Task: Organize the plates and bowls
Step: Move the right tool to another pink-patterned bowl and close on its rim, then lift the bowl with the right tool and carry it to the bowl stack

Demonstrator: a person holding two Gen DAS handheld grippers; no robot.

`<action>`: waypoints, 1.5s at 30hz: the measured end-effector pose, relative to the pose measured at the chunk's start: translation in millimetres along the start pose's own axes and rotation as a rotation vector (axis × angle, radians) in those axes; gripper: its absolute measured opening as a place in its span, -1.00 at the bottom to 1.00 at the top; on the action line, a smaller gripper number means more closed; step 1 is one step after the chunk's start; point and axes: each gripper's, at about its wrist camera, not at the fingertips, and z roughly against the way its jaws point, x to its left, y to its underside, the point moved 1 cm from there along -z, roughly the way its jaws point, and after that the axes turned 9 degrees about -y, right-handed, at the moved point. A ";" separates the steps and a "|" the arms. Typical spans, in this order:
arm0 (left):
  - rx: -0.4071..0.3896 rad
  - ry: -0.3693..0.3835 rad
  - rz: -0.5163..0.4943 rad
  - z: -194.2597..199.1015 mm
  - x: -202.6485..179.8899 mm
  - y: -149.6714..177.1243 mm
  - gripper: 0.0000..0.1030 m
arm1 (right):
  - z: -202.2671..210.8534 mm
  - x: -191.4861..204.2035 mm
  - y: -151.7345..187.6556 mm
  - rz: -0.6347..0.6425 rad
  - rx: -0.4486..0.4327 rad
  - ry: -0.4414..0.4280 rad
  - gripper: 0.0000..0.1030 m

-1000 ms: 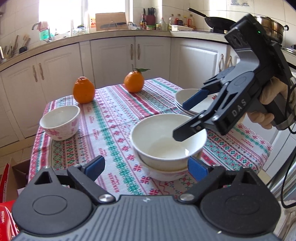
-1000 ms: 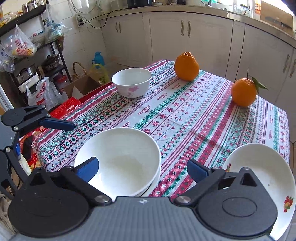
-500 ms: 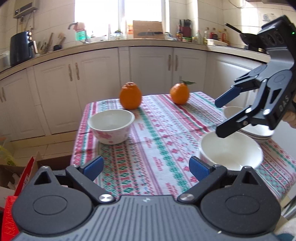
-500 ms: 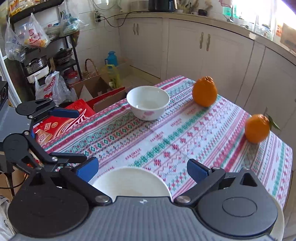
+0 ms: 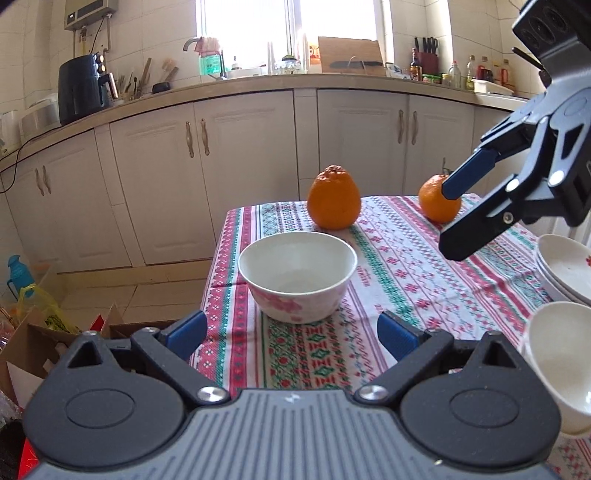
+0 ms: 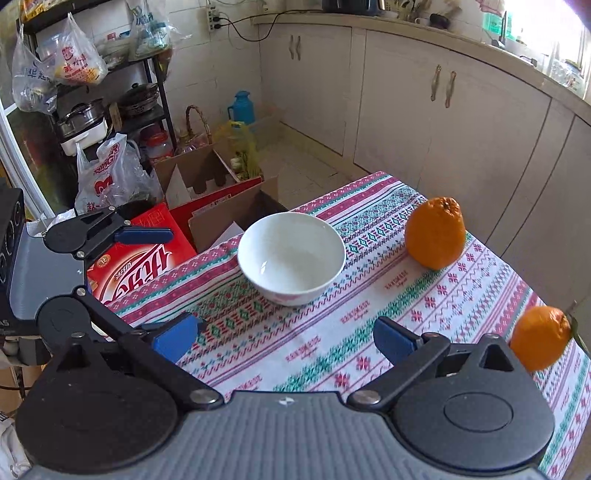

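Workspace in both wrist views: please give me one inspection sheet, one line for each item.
Surface: table with patterned tablecloth.
Job's things: floral bowl stands alone, upright; nested white bowls and stacked plates at the right edge.
Clutter: two oranges on the cloth.
Grippers: left gripper and right gripper both with jaws open, holding nothing, facing the floral bowl.
Cables: black cord from a wall socket.
Surroundings: cabinets, cardboard boxes on the floor.

I see cream cabinets [image 5: 251, 166] under a beige countertop [image 5: 258, 83], a bright window [image 5: 288, 33] above, and a tiled floor [image 6: 314, 162].
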 end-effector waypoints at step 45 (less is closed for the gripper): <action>0.058 0.038 -0.001 -80.4 -16.0 -8.8 0.65 | -122.8 -76.6 -55.6 -0.108 0.081 -0.219 0.23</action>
